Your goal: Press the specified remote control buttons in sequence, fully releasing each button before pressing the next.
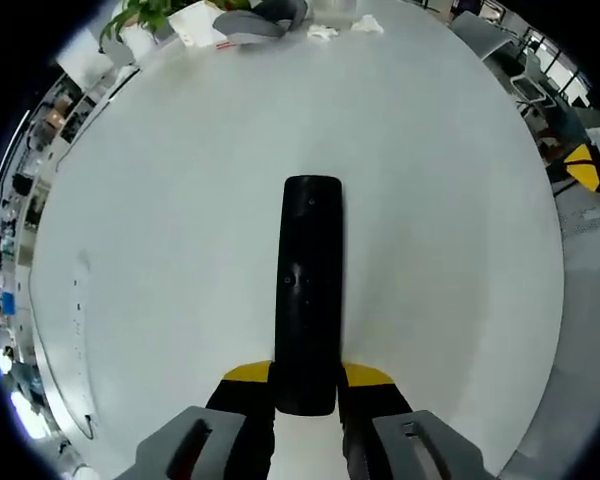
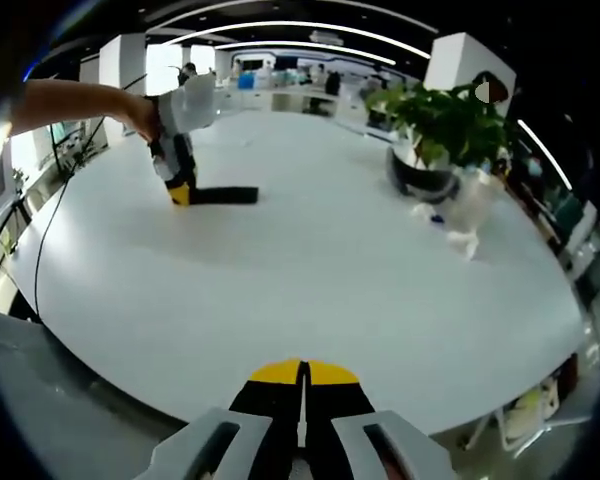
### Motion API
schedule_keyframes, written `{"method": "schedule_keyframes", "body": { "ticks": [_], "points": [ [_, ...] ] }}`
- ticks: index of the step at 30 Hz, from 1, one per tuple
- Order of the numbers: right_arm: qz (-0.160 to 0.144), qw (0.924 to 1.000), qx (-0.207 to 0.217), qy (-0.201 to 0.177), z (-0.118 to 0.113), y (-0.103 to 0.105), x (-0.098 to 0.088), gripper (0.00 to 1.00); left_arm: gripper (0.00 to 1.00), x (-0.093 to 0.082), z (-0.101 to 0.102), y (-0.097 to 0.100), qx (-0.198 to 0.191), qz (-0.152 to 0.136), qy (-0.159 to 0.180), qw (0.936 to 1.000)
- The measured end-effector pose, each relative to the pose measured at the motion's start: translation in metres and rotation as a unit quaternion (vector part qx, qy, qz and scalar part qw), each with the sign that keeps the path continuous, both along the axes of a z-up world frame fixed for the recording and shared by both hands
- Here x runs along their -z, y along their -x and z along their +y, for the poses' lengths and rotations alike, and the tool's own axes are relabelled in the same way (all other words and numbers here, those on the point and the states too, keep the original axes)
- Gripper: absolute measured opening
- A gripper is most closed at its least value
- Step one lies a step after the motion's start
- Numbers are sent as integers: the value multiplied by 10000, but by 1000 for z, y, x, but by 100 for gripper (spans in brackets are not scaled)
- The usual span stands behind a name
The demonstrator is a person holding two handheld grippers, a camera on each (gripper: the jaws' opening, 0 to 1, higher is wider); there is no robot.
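Note:
A long black remote control (image 1: pixel 309 290) lies on the white table (image 1: pixel 180 220), pointing away from me, small buttons along its top face. My left gripper (image 1: pixel 306 392) is shut on its near end, yellow-tipped jaws on either side. In the right gripper view the same remote (image 2: pixel 225 195) lies far off at the left, held by the left gripper (image 2: pixel 180 190) in a person's hand (image 2: pixel 140 115). My right gripper (image 2: pixel 302 385) hangs over the near table edge, jaws together, nothing between them.
A potted plant (image 2: pixel 435 125) in a dark pot and a white object (image 2: pixel 470 210) stand at the right of the white table (image 2: pixel 310 270). At the far rim sit a grey object (image 1: pixel 265 22), white scraps (image 1: pixel 325 32) and a plant (image 1: pixel 145 15). Office desks and chairs surround the table.

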State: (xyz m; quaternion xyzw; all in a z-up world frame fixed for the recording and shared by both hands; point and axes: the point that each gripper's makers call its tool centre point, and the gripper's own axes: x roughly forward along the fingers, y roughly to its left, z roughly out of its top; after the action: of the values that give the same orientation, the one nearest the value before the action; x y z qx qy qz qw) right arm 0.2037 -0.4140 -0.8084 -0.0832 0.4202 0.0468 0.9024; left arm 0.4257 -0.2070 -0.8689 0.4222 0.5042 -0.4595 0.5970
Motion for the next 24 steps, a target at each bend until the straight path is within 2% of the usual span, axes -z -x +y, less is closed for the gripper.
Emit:
{"method": "schedule_keyframes", "body": {
  "ticks": [24],
  "points": [
    [9,10000,-16,2,1,1,0,0,23,0,1,23,-14,-2,-5,10000]
  ]
}}
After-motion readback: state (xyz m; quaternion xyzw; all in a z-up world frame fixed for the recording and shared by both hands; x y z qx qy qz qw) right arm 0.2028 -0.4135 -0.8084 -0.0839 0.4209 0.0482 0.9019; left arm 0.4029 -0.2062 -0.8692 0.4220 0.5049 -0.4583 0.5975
